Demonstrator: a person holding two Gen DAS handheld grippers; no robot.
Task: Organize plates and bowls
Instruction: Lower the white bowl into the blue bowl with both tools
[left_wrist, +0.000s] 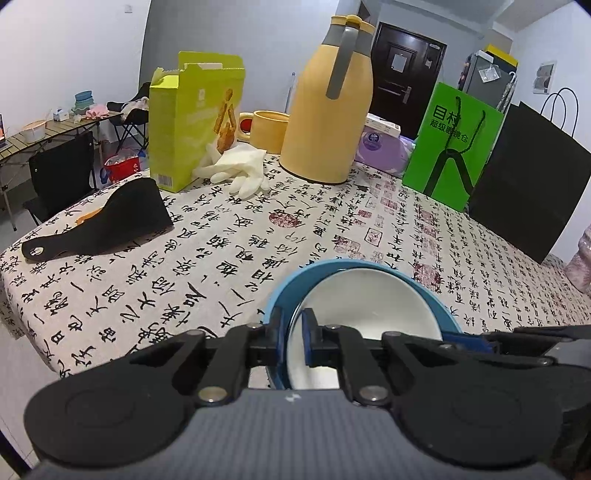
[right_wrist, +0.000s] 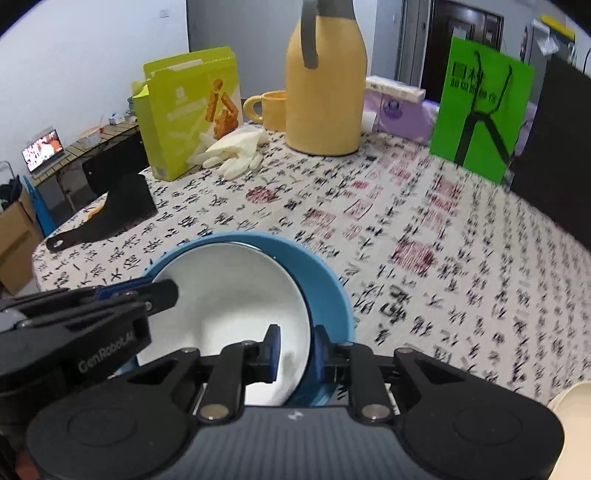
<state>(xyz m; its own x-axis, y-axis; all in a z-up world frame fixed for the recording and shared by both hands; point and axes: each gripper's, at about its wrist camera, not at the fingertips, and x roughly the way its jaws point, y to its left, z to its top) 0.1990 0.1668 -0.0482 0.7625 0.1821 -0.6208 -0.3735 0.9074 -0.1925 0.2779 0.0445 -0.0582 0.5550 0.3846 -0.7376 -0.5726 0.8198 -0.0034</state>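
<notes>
While the left claw (left_wrist: 291, 332) clamps the round blue bowl's (left_wrist: 424, 295) rim, the right claw (right_wrist: 295, 354) grips the opposite rim; a white glossy bowl (right_wrist: 236, 295) sits inside, above the desk (right_wrist: 424, 258).

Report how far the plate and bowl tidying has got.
Done: a white dish already sits nested inside the blue bowl. In hand: the left gripper and the right gripper each clamp the bowl's rim on opposite sides. Left: a cream dish at the table edge is still loose.

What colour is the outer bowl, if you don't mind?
Blue bowl, holding a white one; clearest in the right wrist view.
</notes>
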